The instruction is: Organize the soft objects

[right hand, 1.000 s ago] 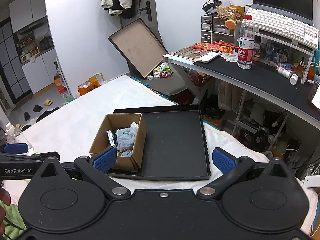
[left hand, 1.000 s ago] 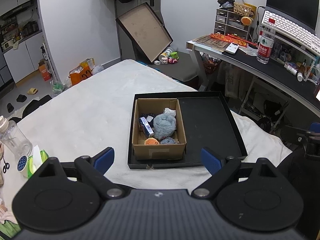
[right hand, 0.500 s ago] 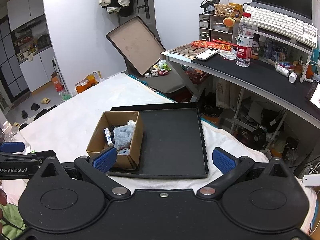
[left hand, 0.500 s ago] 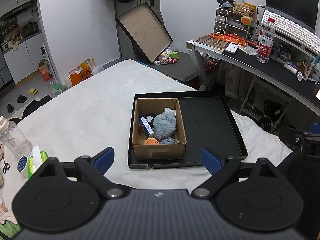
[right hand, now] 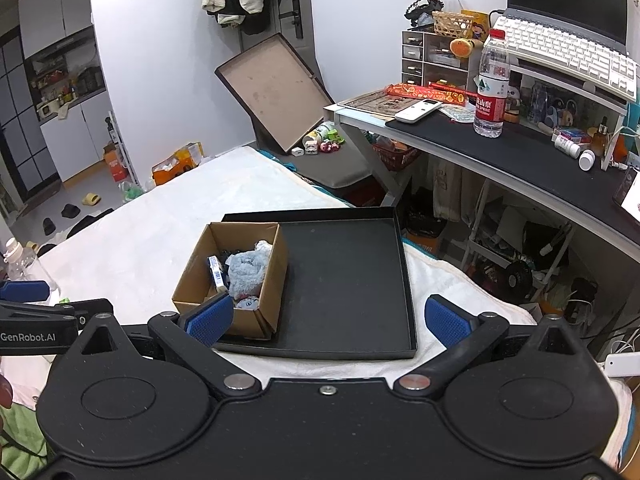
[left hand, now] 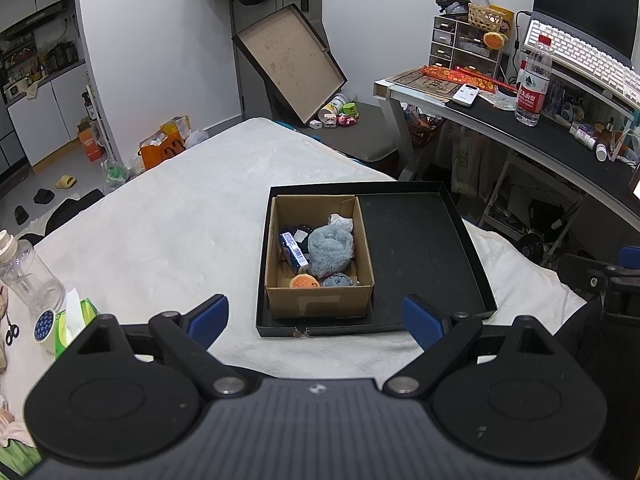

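Observation:
A cardboard box stands in the left half of a shallow black tray on the white bed. In the box lie a fluffy blue-grey bundle, a small orange plush, a small blue plush and a blue-and-white packet. My left gripper is open and empty, just in front of the tray. My right gripper is open and empty above the tray's near edge; the box and tray show there too.
A clear bottle, a tape roll and a green tissue pack lie at the bed's left. A desk with a water bottle and keyboard stands to the right. The tray's lid leans on the far wall.
The right gripper has shifted slightly, so the box and tray sit a little lower and more central in its view. The left gripper has barely moved. Both stay open.

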Available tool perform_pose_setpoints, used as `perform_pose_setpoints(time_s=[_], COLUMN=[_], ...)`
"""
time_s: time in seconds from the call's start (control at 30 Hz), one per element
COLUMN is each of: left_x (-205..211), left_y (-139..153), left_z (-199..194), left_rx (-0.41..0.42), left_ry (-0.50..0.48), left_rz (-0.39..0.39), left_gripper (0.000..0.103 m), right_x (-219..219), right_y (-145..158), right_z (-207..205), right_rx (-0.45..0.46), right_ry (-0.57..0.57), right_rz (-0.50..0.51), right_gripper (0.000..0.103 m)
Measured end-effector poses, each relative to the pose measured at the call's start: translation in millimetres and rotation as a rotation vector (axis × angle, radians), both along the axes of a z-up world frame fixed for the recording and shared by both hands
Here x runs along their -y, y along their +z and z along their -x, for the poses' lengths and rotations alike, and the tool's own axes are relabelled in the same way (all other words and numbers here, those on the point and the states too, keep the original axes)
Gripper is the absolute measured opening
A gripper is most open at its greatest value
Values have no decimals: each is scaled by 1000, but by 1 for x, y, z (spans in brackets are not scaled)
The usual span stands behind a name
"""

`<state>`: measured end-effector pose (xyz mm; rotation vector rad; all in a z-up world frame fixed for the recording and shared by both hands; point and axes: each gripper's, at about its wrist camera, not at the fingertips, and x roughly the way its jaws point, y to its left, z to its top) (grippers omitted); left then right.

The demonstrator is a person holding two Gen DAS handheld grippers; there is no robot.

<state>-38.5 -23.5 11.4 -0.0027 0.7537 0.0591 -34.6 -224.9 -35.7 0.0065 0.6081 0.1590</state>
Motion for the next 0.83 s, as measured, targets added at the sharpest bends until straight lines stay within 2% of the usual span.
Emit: perform_pose_setpoints(time_s=[0.83], left_x=[1], left_y=[-18], left_z=[-6], left_rx=[-5], left_ry=[-10], left_rz=[10], left_gripper=[93], right_x=[2], right_y=[-17], right_z=[-11], right_rx=[-32], right_ry=[-16], right_rz=[-1], right_gripper=[103])
